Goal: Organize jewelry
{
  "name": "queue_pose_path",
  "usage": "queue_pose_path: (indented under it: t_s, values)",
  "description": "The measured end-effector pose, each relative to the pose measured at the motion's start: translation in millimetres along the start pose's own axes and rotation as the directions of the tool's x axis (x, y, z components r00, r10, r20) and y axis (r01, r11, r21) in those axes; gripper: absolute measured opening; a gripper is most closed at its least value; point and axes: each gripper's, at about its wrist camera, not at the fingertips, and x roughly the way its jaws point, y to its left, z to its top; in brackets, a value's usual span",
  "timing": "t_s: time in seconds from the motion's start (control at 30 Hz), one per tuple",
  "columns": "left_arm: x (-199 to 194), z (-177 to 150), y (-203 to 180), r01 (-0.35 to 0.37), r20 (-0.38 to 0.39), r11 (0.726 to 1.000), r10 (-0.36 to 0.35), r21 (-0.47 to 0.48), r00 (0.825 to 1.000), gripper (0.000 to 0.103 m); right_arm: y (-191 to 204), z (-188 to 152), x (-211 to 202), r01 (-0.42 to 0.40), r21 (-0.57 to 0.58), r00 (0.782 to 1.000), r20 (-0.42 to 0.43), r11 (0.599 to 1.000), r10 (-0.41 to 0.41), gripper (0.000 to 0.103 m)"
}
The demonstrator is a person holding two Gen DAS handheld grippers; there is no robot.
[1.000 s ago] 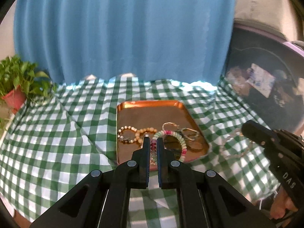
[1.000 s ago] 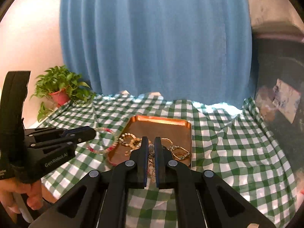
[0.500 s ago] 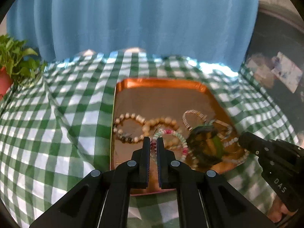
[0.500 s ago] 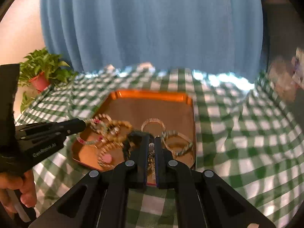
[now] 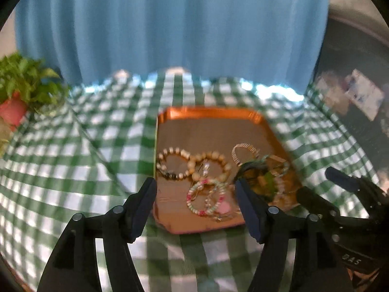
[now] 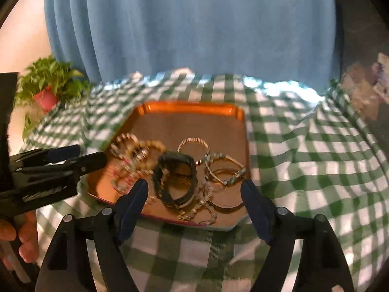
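Note:
A copper tray (image 5: 209, 124) (image 6: 189, 121) lies on the green checked tablecloth and holds several bracelets. A pink and white beaded bracelet (image 5: 206, 198) lies at its near edge, beige bead bracelets (image 5: 192, 161) behind it. A dark woven bracelet (image 6: 176, 177) lies mid-tray beside thin bangles (image 6: 225, 170). My left gripper (image 5: 195, 206) is open and empty over the tray's near edge. My right gripper (image 6: 194, 206) is open and empty over the near edge too. Each gripper shows in the other's view, the right one (image 5: 340, 189) and the left one (image 6: 70, 155).
A potted plant in a red pot (image 5: 17, 92) (image 6: 48, 90) stands at the far left of the table. A blue curtain (image 5: 170, 29) hangs behind the table. Dark clutter (image 5: 359, 92) sits at the right.
Both grippers have opened; the pink and white bracelet left the left gripper and the dark bracelet left the right one, and both now lie on the tray. Both grippers moved closer to the tray.

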Motion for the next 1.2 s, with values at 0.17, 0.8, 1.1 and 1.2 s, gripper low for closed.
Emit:
queue_pose_path:
  t_s: [0.17, 0.8, 1.1, 1.2]
  values:
    - [-108, -2, -23, 0.025, 0.1, 0.999, -0.029, 0.038, 0.995, 0.073, 25, 6, -81, 0.004, -0.013, 0.996, 0.084, 1.0, -0.002, 0.078]
    - [-298, -85, -76, -0.122, 0.103, 0.992, 0.119, 0.014, 0.987, 0.096, 79, -57, -263, 0.063, 0.006, 0.991, 0.115, 0.998, -0.063, 0.092]
    - [-316, -90, -78, -0.124, 0.123, 0.992, 0.121, 0.024, 0.985, 0.097, 79, -61, -281, 0.067, 0.021, 0.989, 0.131, 0.998, -0.069, 0.092]
    - [-317, -90, -78, -0.124, 0.125, 0.992, 0.12, 0.02, 0.985, 0.098, 79, -62, -281, 0.067, 0.024, 0.989, 0.129, 0.997, -0.07, 0.092]
